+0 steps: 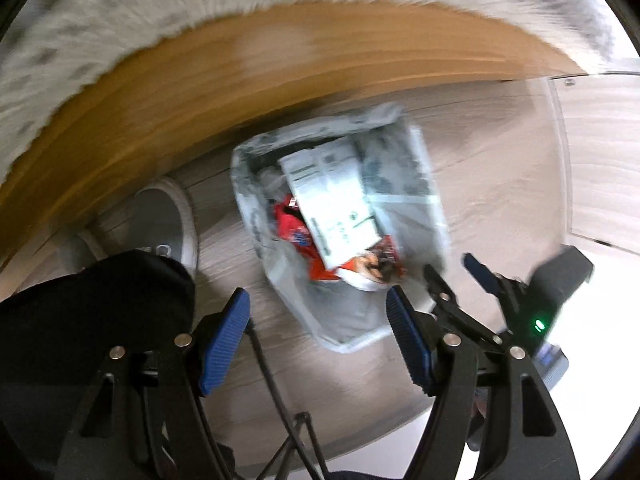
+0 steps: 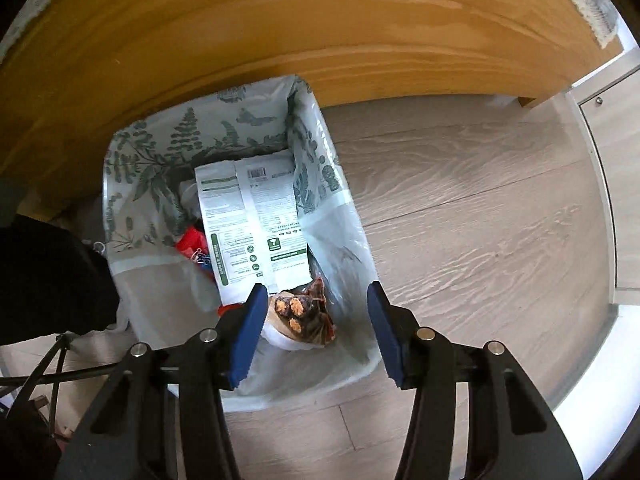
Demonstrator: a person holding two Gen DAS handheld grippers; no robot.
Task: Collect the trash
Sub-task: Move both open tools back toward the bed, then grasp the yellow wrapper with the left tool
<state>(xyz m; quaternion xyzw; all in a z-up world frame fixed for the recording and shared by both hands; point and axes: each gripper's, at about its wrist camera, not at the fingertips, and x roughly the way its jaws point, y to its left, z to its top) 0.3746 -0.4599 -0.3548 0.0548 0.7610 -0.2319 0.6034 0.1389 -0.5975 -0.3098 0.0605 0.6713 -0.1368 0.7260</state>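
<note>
Both hand-held grippers, left (image 1: 318,314) & right (image 2: 318,308), are open w/ nothing between jaws. White leaf-print plastic trash bag (image 2: 160,160) stands on the wood-look floor (image 2: 480,216); white printed carton (image 2: 256,216) is inside, snack wrapper (image 2: 304,312) at its 6 o'clock.

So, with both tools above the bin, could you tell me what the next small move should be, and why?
Probably lift the right tool away to seek more trash: both it and the left tool are open and empty, and the wrappers already lie inside the lined bin.

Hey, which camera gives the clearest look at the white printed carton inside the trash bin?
The right wrist view: the white carton lies sharp there, barcode and green print visible. The left wrist view shows the same carton motion-blurred, print smeared.
</note>
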